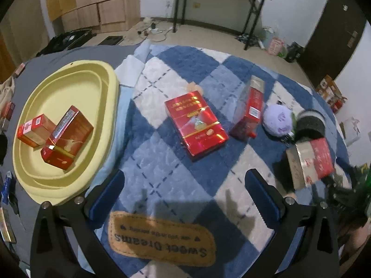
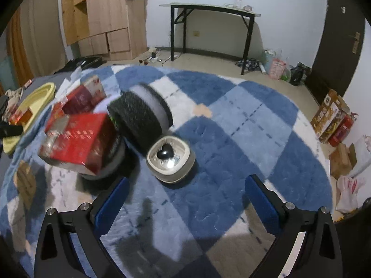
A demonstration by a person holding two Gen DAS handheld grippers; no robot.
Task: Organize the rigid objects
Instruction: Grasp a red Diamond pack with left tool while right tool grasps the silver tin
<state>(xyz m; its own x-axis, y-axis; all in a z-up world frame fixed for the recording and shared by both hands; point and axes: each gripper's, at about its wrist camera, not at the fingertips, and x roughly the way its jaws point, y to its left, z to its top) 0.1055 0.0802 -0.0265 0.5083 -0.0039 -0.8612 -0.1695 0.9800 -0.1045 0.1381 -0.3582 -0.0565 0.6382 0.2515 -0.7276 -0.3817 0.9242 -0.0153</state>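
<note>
Fingers of the left gripper point(image 1: 185, 192) and right gripper point(image 2: 185, 197) are spread and empty; the flat red box point(image 1: 196, 122) lies at the left's 12 o'clock, long axis 11-to-5, nearer it.

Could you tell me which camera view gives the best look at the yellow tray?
The left wrist view: the yellow tray shows nearly whole, with two red boxes lying inside it. The right wrist view catches only a slice of it at the far left edge, partly hidden by boxes.
</note>
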